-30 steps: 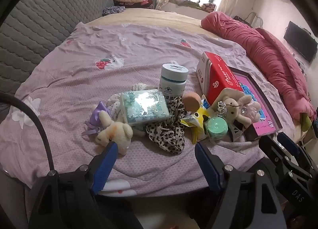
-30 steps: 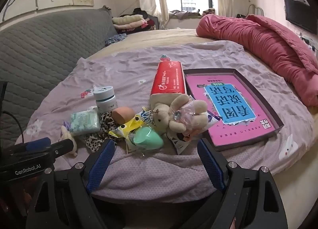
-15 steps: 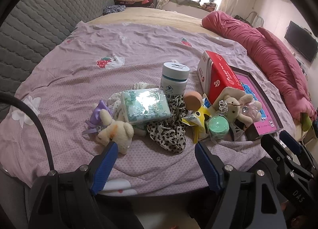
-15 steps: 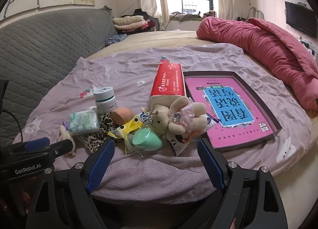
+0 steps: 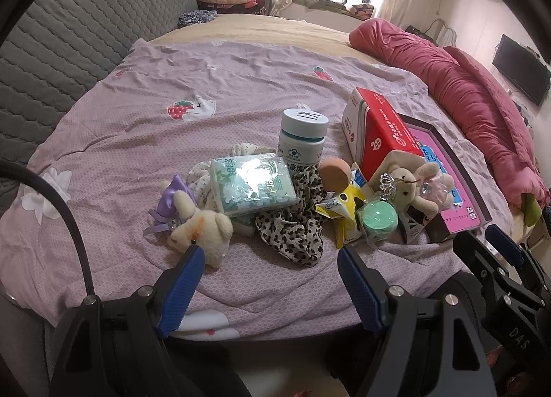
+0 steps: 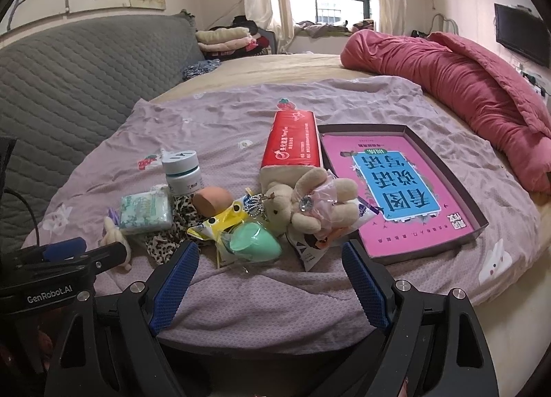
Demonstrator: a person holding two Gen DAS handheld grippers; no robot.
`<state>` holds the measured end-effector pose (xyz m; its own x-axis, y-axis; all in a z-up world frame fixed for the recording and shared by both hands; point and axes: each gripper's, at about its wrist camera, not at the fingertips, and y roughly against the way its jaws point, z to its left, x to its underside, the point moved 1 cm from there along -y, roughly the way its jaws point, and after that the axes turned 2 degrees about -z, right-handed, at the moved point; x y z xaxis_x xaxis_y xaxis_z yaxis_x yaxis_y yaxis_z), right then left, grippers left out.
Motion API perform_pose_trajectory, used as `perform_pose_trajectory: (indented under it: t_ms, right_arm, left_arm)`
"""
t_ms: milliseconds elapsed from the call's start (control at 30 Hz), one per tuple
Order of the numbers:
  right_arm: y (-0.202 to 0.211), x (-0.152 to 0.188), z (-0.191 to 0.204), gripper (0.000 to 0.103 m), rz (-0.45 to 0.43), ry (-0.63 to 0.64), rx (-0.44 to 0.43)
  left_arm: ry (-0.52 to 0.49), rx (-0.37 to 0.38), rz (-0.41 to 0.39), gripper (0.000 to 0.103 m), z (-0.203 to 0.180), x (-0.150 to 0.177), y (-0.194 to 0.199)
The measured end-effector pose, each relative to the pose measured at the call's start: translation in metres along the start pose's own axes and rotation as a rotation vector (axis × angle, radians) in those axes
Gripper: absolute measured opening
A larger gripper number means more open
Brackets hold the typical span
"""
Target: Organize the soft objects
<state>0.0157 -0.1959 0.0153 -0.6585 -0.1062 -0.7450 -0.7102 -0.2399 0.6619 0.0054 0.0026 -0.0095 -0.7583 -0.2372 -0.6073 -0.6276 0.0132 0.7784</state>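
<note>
Both of my grippers have barely drifted over the last second, and nothing in the pile has shifted; left gripper and right gripper hang spread wide and empty at the near edge of the bed. Task looks unstarted: bunny, small bear, leopard cloth and tissue pack all sit heaped beside the pink tray, which has no soft things in it. Bunny lies flat, long axis across my right view, head left, touching the red box.
</note>
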Motion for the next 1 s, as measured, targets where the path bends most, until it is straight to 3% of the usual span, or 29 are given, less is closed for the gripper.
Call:
perform_pose_trajectory:
  t_ms: [1000]
  right_arm:
    - [-0.0036,0.0009,-0.0026,0.086,0.013,-0.014,-0.001]
  left_arm:
    - [0.01,0.003,0.013,0.079,0.0039,0.0,-0.0003]
